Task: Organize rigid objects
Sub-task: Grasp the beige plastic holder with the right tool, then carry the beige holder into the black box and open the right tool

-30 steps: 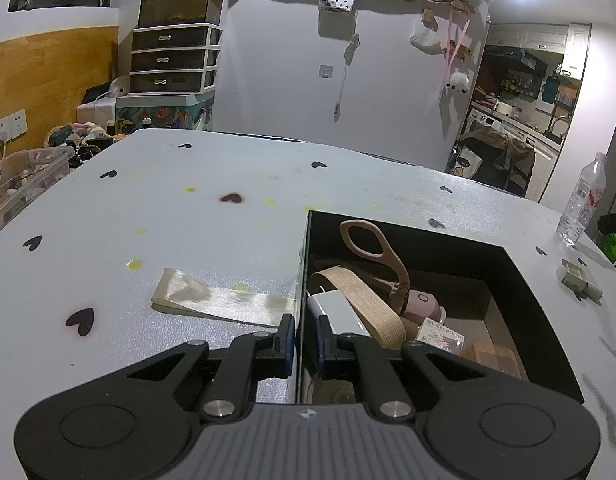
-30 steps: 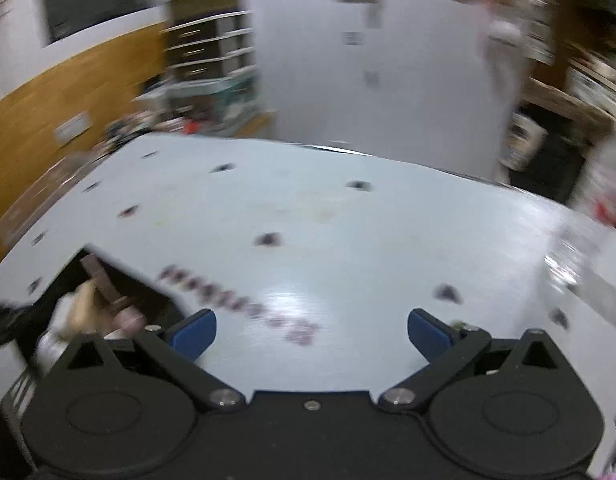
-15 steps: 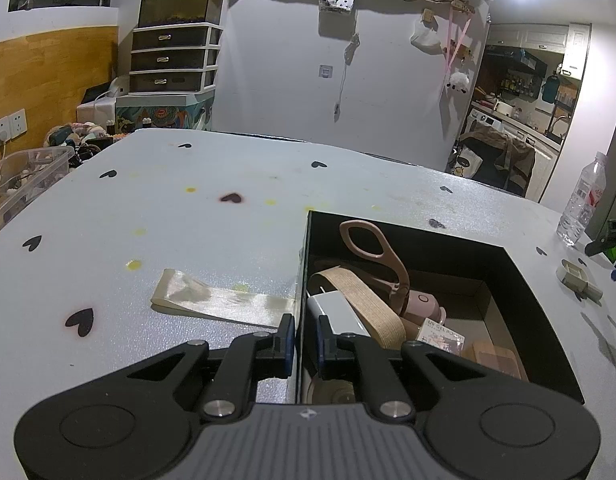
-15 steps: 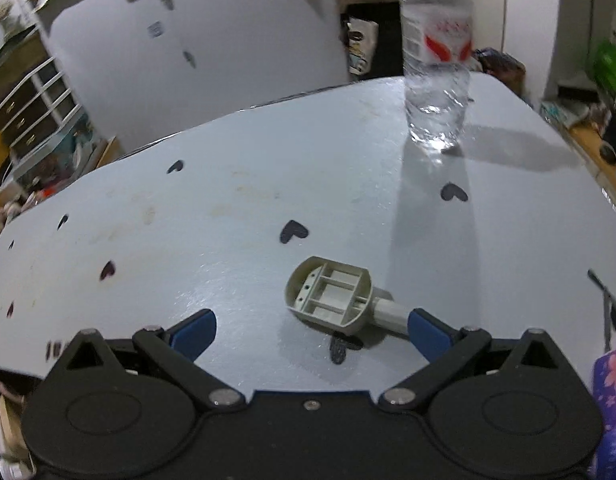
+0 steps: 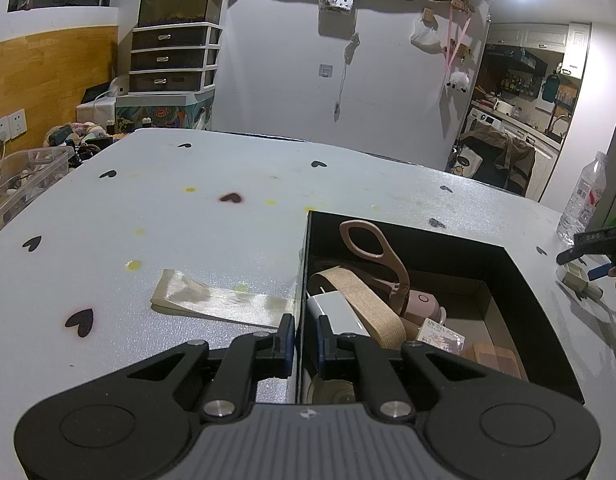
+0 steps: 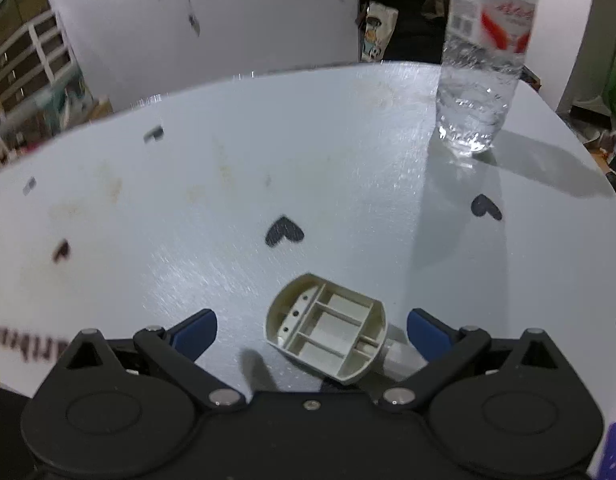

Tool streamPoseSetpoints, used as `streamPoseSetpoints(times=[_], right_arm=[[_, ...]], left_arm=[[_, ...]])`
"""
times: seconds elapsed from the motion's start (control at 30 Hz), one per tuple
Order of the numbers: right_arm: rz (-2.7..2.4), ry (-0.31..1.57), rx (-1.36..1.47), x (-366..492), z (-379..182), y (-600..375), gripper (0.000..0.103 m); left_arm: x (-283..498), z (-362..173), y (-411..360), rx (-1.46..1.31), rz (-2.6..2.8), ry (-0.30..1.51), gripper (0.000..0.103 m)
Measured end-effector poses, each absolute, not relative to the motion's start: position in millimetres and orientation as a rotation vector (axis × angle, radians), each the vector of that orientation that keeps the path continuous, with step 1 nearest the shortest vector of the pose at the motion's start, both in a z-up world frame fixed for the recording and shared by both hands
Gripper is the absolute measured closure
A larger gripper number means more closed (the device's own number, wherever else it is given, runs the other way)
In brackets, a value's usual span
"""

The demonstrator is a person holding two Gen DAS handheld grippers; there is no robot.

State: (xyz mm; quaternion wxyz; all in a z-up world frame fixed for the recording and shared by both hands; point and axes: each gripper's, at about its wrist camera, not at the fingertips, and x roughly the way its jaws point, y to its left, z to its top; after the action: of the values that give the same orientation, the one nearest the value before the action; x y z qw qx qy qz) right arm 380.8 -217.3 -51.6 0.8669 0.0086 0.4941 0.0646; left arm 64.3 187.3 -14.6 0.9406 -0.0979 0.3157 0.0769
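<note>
My right gripper (image 6: 312, 332) is spread wide and holds nothing. The cream plastic piece (image 6: 326, 338) lies on the tabletop between its fingers, near the right edge, short of the water bottle (image 6: 484, 60). Its stub end points toward my right finger, so its long axis runs across the opening, and I judge closing would catch it endwise. My left gripper (image 5: 306, 338) is pinched on the near left wall of the black box (image 5: 520, 276).

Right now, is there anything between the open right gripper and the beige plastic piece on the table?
Nothing visible. The beige plastic piece lies flat between the spread fingers of the right gripper, with bare table around it. The water bottle stands farther back, to the right.
</note>
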Motion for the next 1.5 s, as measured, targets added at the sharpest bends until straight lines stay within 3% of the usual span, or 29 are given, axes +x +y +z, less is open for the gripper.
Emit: streamPoseSetpoints(times=[0.03, 0.17, 0.2, 0.47, 0.77, 0.97, 1.17, 1.5], right_arm=[[0.131, 1.039, 0.006, 381, -53, -216, 0.017], [0.144, 1.037, -0.059, 376, -54, -211, 0.029], [0.155, 1.032, -0.069, 374, -53, -210, 0.037], [0.222, 1.021, -0.121, 361, -41, -195, 0.037], [0.548, 0.843, -0.111, 306, 40, -135, 0.037], [0.75, 0.838, -0.063, 273, 74, -85, 0.037], [0.83, 0.947, 0.074, 261, 77, -48, 0.037], [0.882, 1.053, -0.032, 249, 37, 11, 0.037]], left_arm=[[65, -15, 187, -0.201, 0.157, 0.644, 0.093], [65, -15, 187, -0.202, 0.157, 0.644, 0.093], [64, -14, 187, -0.203, 0.157, 0.645, 0.093], [64, -14, 188, -0.201, 0.158, 0.645, 0.093], [65, -14, 187, -0.2, 0.158, 0.645, 0.093], [65, -14, 187, -0.201, 0.158, 0.645, 0.093], [65, -15, 188, -0.205, 0.156, 0.644, 0.093], [65, -15, 188, -0.207, 0.155, 0.642, 0.093]])
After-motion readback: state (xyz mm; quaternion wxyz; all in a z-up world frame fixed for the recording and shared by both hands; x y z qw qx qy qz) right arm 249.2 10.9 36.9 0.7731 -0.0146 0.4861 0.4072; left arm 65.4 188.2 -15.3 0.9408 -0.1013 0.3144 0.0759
